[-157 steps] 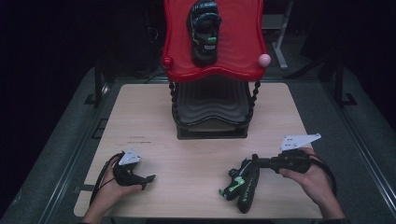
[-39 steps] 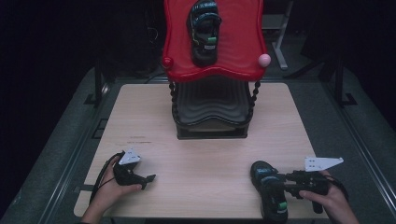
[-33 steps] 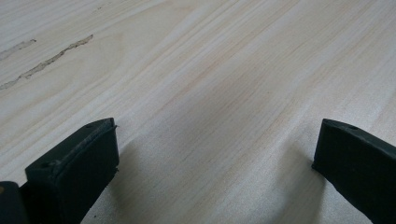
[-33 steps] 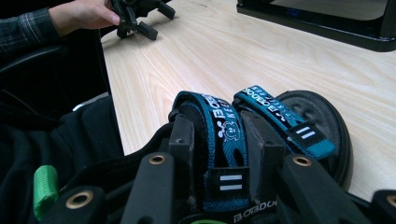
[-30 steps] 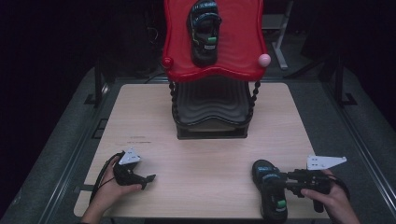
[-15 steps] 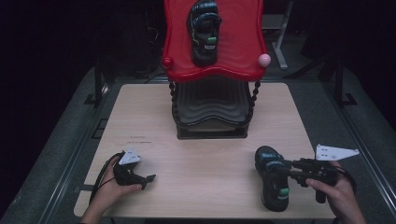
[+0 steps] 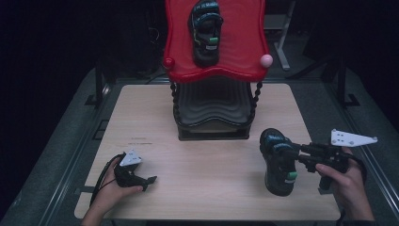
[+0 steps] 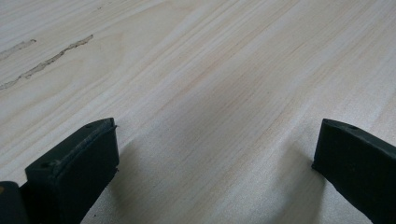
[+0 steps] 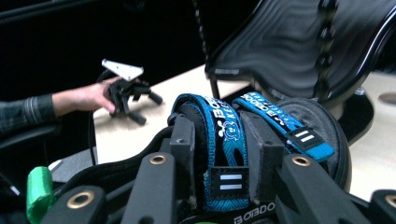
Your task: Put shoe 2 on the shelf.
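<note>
On my right side, the right gripper [image 7: 292, 155] pinches a black sandal [image 7: 278, 162] with blue straps. In the right gripper view its two black jaws press from both sides on one blue strap [image 9: 227, 140] that carries white print, so the jaws stand only as wide as this strap. The second blue strap [image 9: 280, 119] lies just beyond the jaws, a little to the right of them. A green tab [image 9: 38, 186] sits at the lower left of the jaws in this view. In the high view the sandal hangs in front of the gripper, toe end away from my hand, above the near right part of the wooden table [image 7: 211, 165].

Beyond the right gripper, well apart, stands a black tiered rack [image 7: 212, 110] with a red wavy top shelf [image 7: 216, 56]. A second black sandal [image 7: 205, 30] lies on this red shelf.

The left gripper [image 7: 141, 178] rests low at the near left part of the table, far to the left of the right gripper. Its jaws are spread wide, and between them I see bare wood [image 8: 215, 116]. No thing touches its pads [image 8: 79, 168].
</note>
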